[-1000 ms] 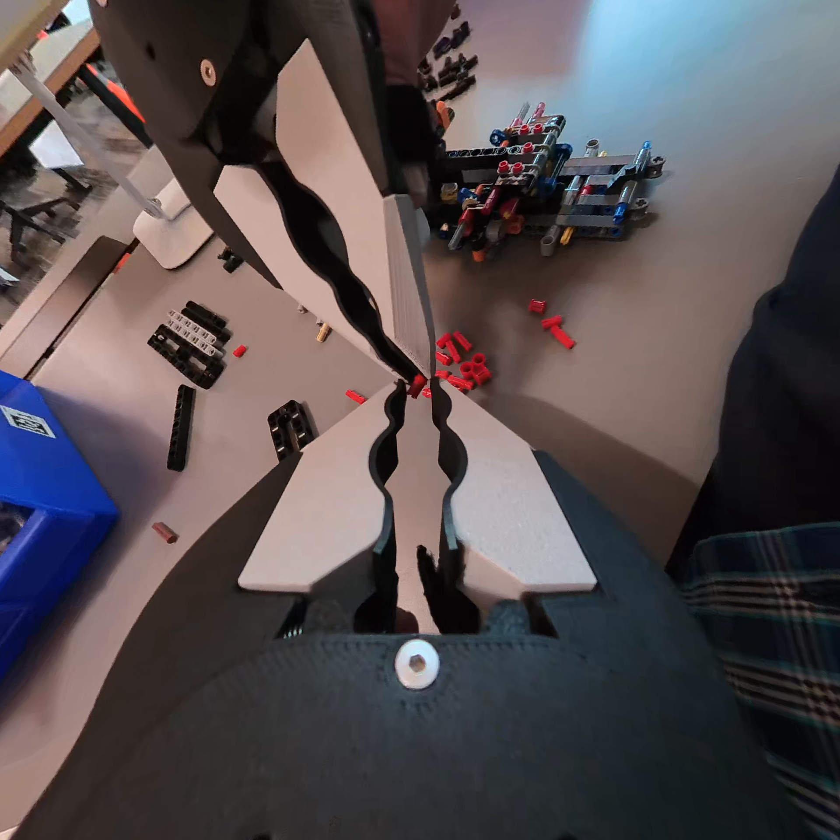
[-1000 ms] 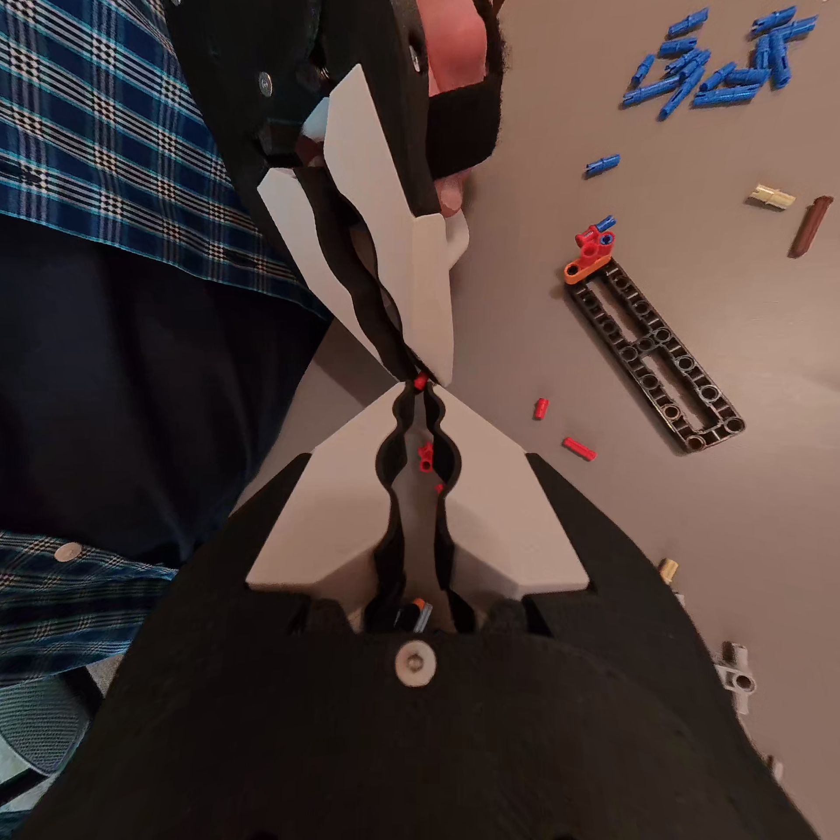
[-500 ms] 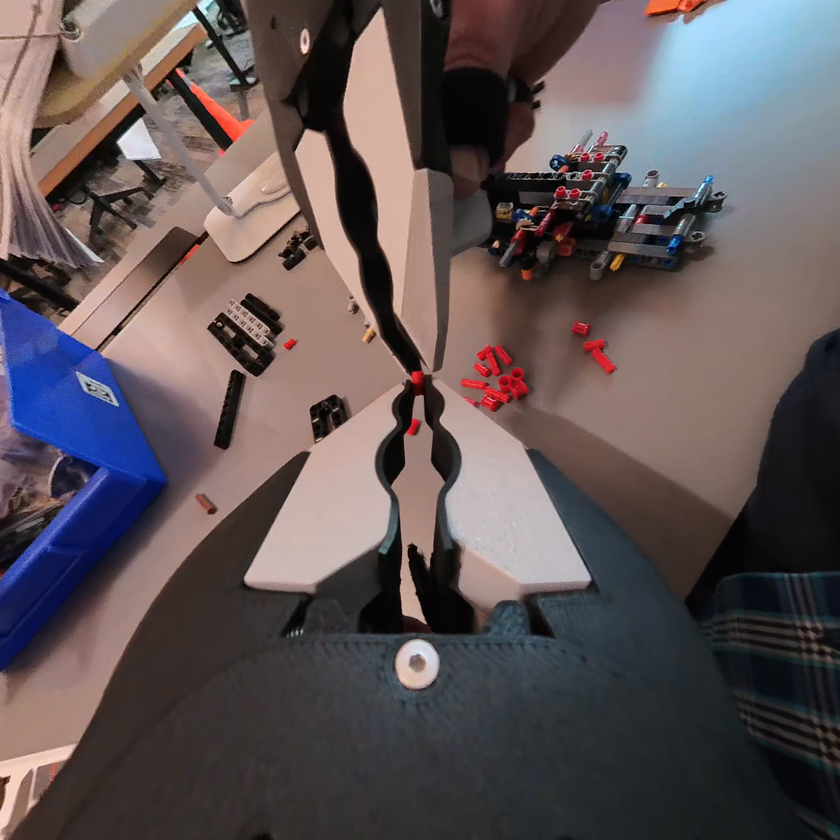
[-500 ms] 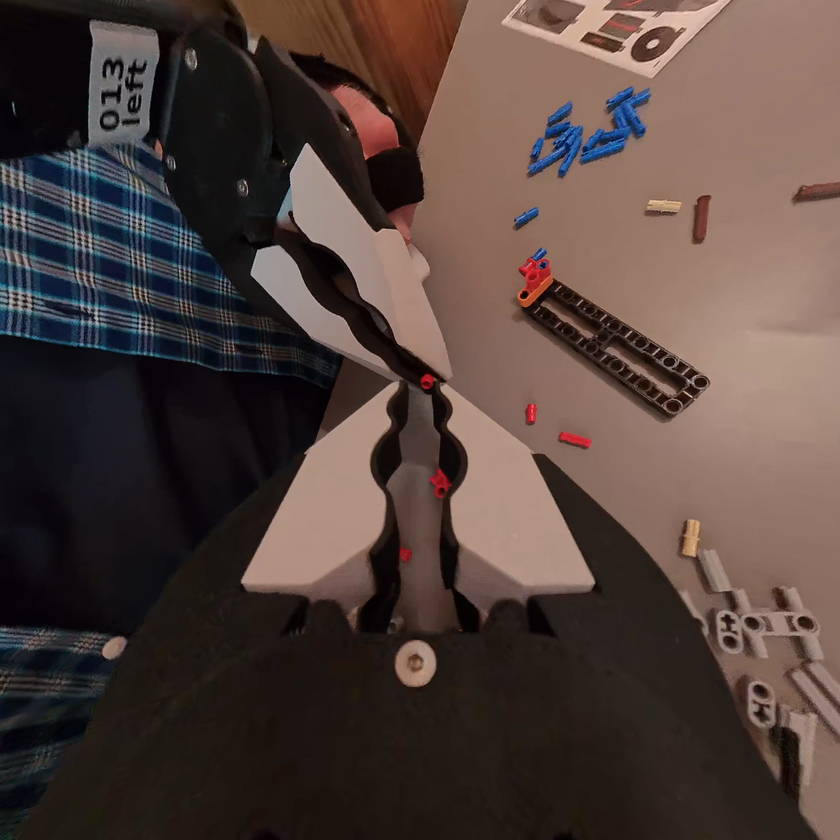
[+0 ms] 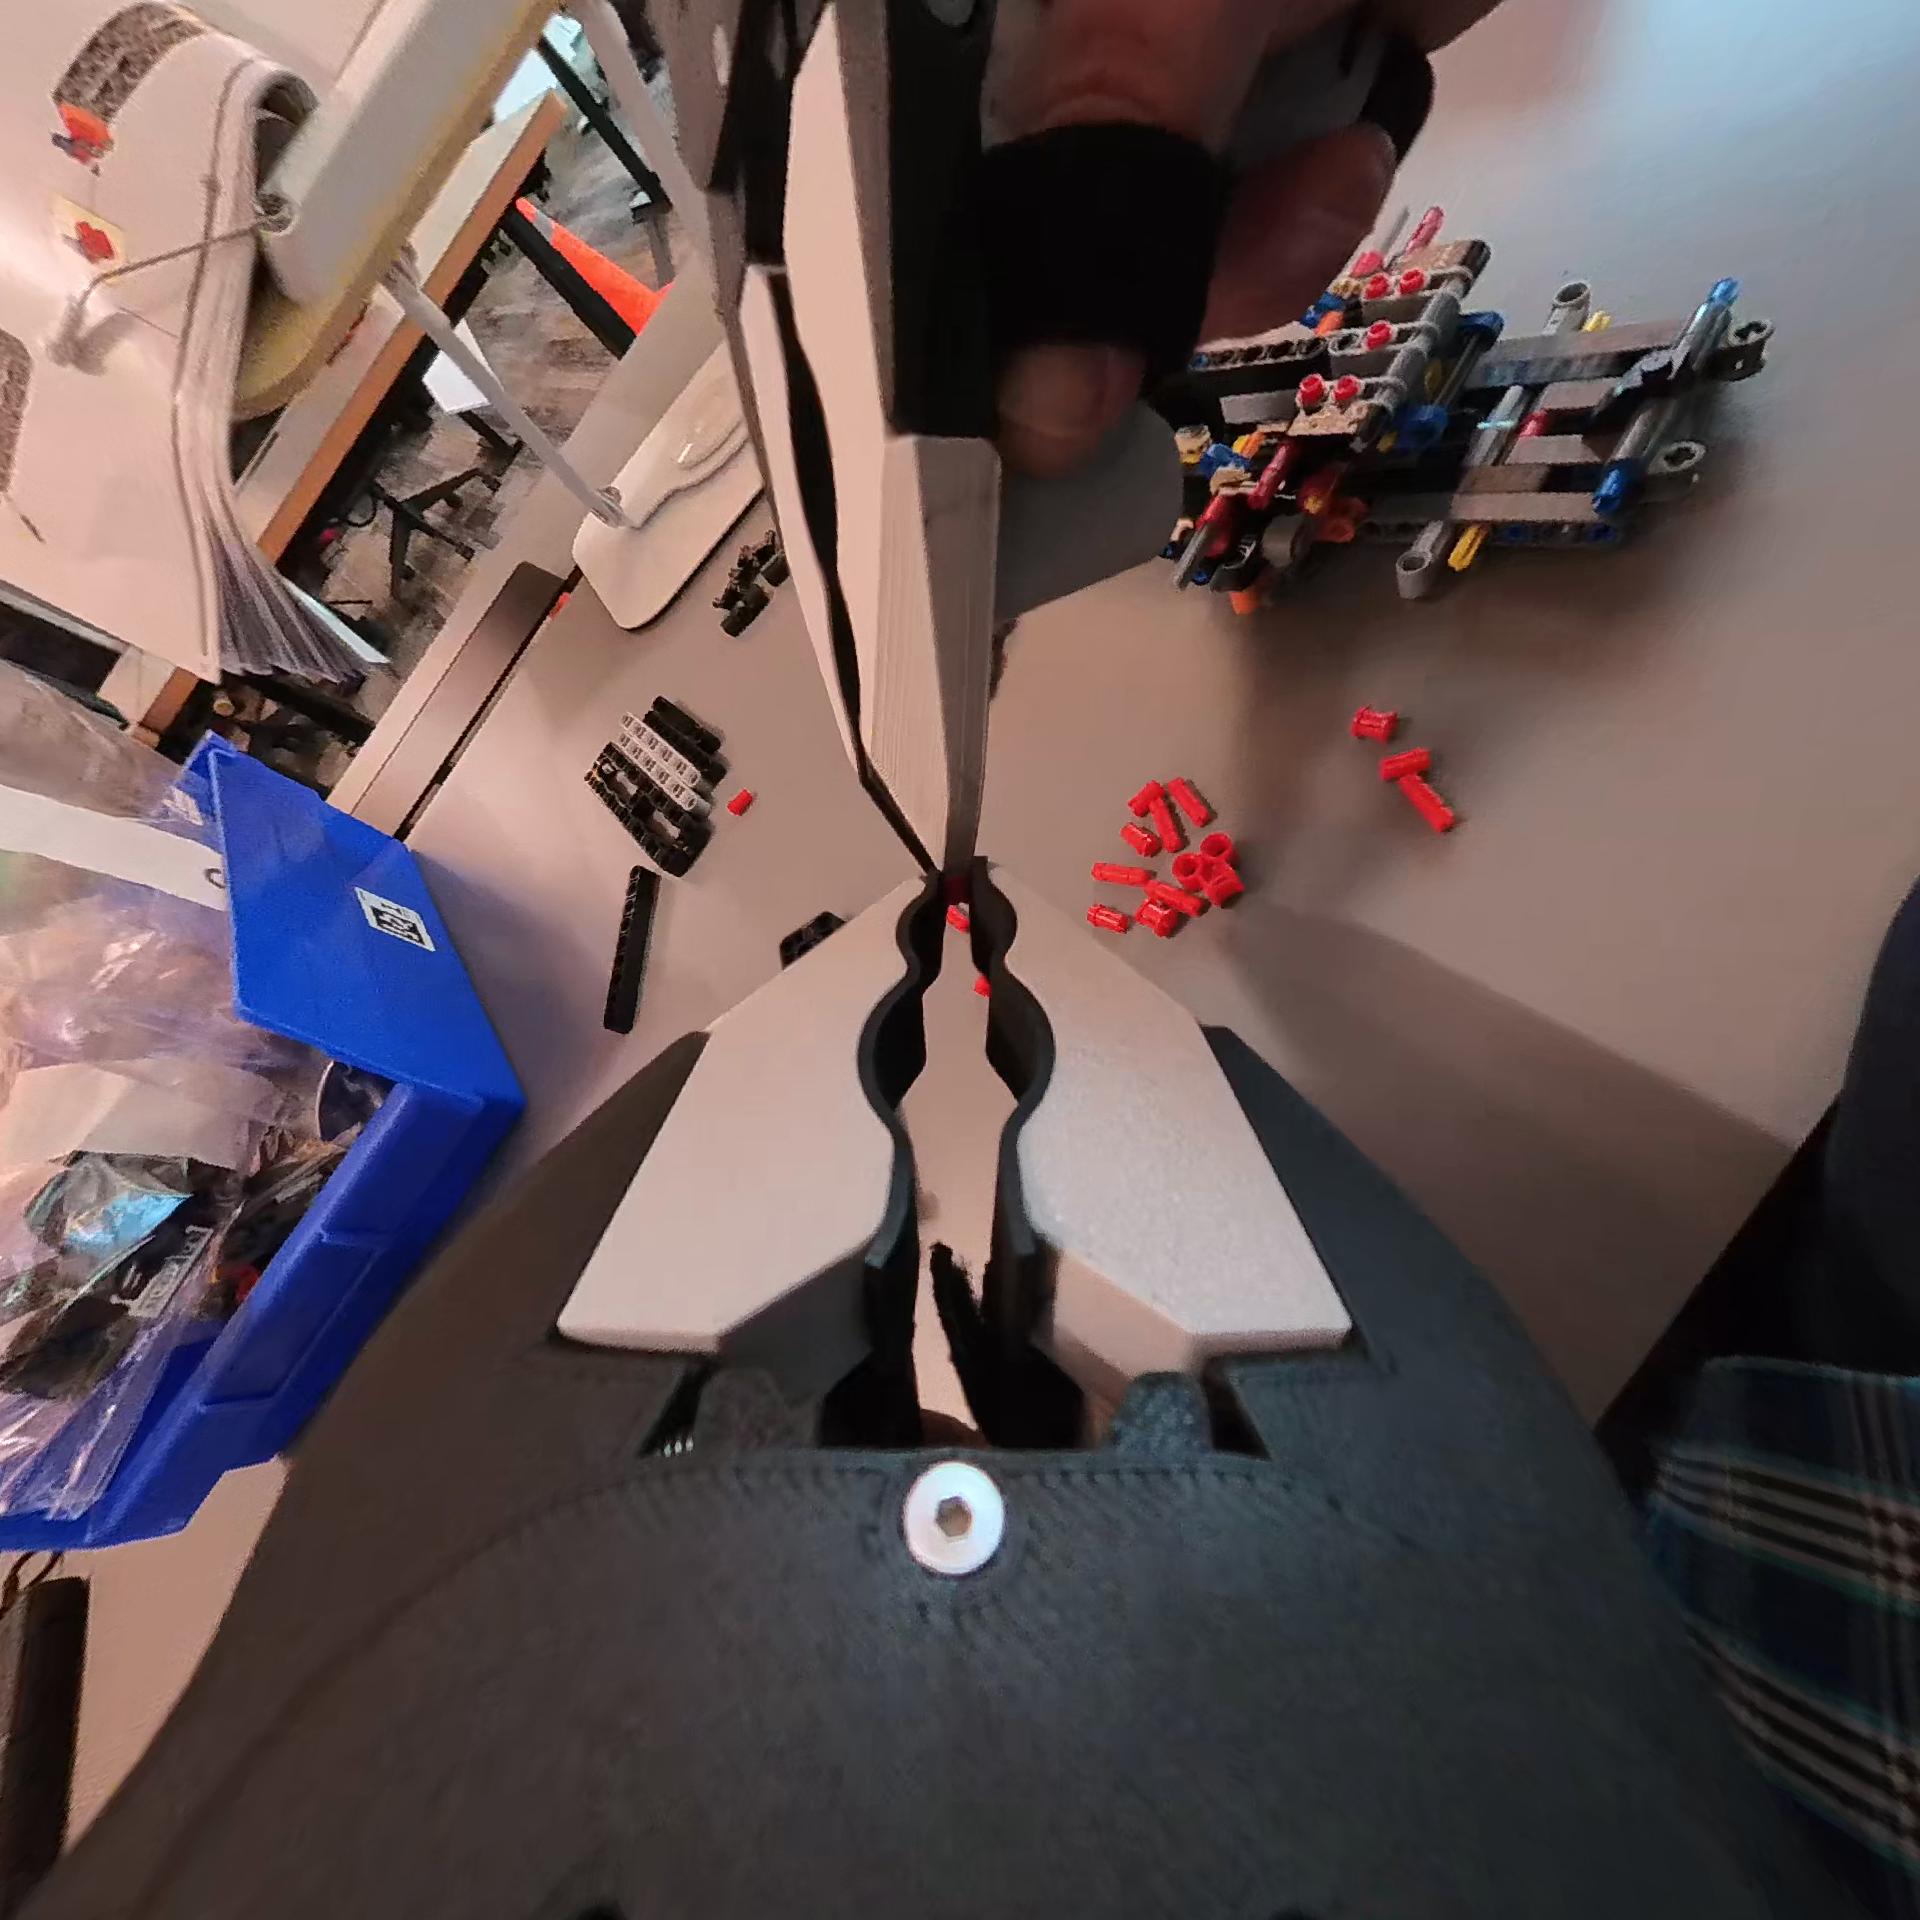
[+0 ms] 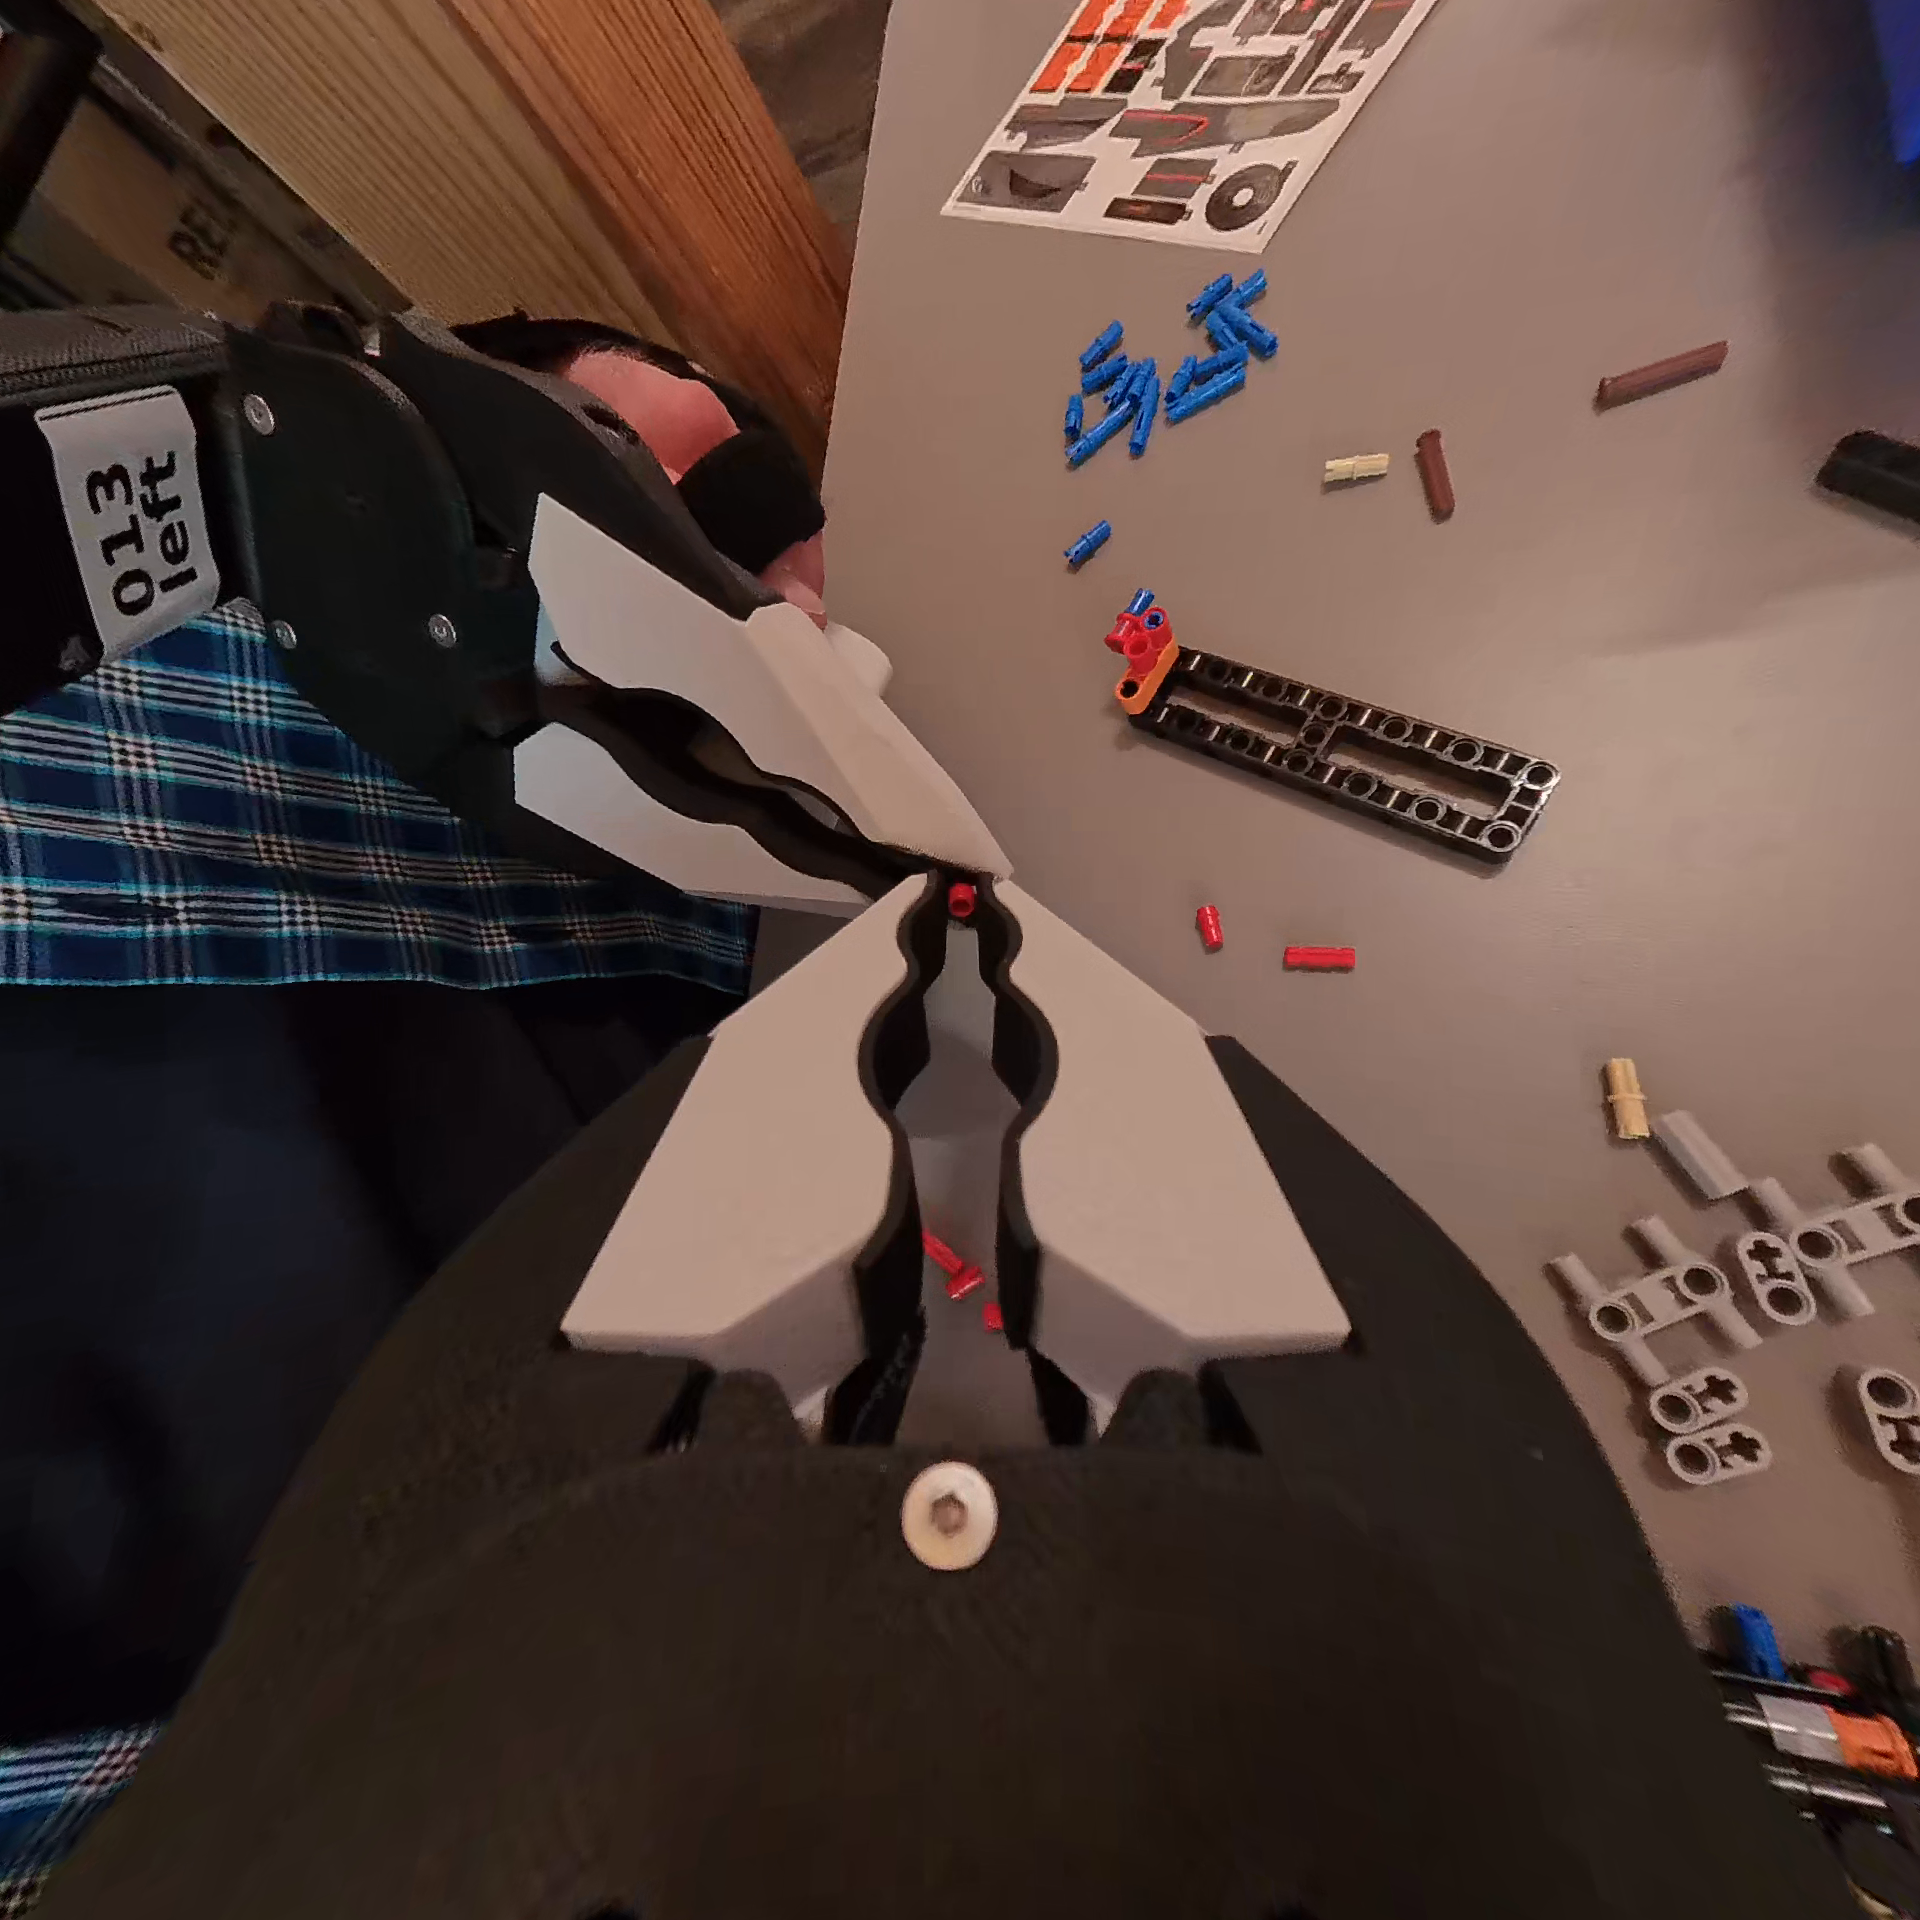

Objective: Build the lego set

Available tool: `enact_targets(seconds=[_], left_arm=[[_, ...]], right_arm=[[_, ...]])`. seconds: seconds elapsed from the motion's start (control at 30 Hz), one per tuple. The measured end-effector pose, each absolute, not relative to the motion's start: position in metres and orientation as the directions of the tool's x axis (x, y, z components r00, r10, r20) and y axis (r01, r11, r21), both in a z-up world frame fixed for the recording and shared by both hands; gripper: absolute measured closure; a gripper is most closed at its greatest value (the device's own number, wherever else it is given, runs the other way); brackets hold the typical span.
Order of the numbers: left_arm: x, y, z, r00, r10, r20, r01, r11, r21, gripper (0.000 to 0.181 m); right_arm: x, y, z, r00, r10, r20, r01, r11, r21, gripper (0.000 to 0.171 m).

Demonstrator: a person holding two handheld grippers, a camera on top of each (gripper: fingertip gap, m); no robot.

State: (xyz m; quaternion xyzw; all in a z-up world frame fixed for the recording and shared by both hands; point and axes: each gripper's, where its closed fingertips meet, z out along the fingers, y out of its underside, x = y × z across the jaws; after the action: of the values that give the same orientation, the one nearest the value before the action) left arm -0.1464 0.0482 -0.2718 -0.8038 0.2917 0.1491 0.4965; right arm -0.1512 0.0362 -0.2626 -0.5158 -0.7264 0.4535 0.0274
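Note:
My left gripper [image 5: 956,891] and right gripper [image 6: 961,896] meet tip to tip above the table's near edge. A small red pin [image 6: 962,900] sits between the right gripper's fingertips, and it also shows at the left gripper's tips [image 5: 956,889]. Both sets of jaws are closed down to the pin's width. In the left wrist view the right gripper [image 5: 951,868] comes down from above. In the right wrist view the left gripper [image 6: 940,862] comes in from the left. The half-built lego model [image 5: 1455,416] lies far right on the grey table.
A pile of red pins [image 5: 1174,862], black beams [image 5: 655,779] and a blue bin [image 5: 343,1039] lie left. A black frame [image 6: 1340,748], blue pins [image 6: 1164,364], grey connectors [image 6: 1766,1278] and a sticker sheet [image 6: 1174,114] lie right. A person's plaid shirt is close. Left and right tips are no more than a few centimetres apart.
Both grippers stay tip to tip on the red pin but have tilted. The right gripper now stands more upright, and the left one lies further over to the left.

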Motion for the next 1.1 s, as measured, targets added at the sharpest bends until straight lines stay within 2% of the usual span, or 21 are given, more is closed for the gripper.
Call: enact_targets(seconds=[0.5,1.1], left_arm=[[-0.145,0.050,-0.253,0.816,-0.252,-0.520,-0.576,-0.291,-0.764,0.178],[-0.138,0.052,-0.234,0.916,-0.273,-0.293,-0.355,-0.218,-0.909,0.178]], right_arm=[[-0.150,0.037,-0.243,-0.430,0.832,-0.350,0.629,-0.002,-0.778,0.169],[-0.148,0.040,-0.224,-0.478,0.842,-0.250,0.514,0.037,-0.857,0.171]])
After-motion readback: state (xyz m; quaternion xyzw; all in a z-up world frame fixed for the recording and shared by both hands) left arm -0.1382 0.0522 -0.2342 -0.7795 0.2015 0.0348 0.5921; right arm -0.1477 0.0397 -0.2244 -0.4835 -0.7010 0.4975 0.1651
